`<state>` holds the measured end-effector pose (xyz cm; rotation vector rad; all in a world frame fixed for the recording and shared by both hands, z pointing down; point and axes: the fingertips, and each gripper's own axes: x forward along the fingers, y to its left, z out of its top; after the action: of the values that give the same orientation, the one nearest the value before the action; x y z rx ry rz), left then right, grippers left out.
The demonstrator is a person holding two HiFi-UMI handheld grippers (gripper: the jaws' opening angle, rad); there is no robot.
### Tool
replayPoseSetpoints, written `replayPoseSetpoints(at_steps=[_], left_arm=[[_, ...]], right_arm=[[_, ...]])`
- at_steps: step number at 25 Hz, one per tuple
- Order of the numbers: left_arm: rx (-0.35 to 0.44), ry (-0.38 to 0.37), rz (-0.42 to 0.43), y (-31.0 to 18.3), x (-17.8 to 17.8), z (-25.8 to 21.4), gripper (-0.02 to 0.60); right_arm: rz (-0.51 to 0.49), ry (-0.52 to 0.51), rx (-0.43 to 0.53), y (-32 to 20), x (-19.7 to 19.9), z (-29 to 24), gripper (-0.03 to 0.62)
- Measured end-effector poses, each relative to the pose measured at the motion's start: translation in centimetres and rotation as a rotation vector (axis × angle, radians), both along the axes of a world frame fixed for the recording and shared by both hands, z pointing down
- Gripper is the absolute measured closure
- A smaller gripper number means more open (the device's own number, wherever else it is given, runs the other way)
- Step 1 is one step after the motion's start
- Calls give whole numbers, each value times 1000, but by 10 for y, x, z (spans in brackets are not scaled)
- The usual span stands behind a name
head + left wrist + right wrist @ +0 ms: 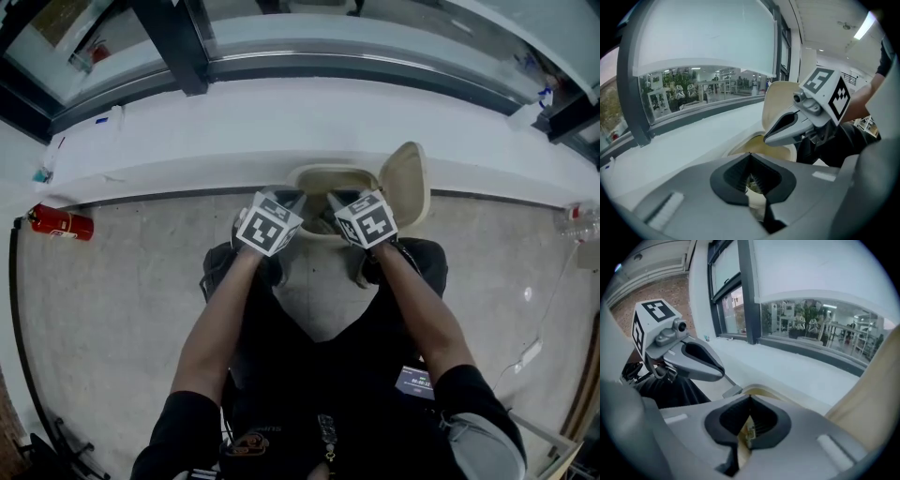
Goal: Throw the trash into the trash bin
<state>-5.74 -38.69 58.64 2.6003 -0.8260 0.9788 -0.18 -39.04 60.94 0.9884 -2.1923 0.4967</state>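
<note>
Centre frame, my left gripper (pixel 750 154) and right gripper (pixel 750 397), both jaws pressed together, hang over the open bin (pixel 323 172).

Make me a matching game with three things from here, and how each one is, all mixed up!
Things:
1 bin lid
2 fire extinguisher
3 right gripper

States:
A lying on the floor
B shut on a scrap
C swung open

Pairs: 1-C, 2-A, 3-B
</note>
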Motion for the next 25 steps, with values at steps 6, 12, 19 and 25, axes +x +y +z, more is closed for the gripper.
replayPoseSetpoints(at_steps=[6,12,19,25], left_arm=[[73,20,3,0,9,-35,578],[136,49,3,6,21,-70,578],[150,48,13,15,33,-77,578],[145,37,18,15,38,-73,578]], right_arm=[[14,-104,178,2,7,-90,591],[49,-191,374,14,31,-177,591],[239,-195,489,14,122,-222,591],[388,-139,415,9,188,-188,591]])
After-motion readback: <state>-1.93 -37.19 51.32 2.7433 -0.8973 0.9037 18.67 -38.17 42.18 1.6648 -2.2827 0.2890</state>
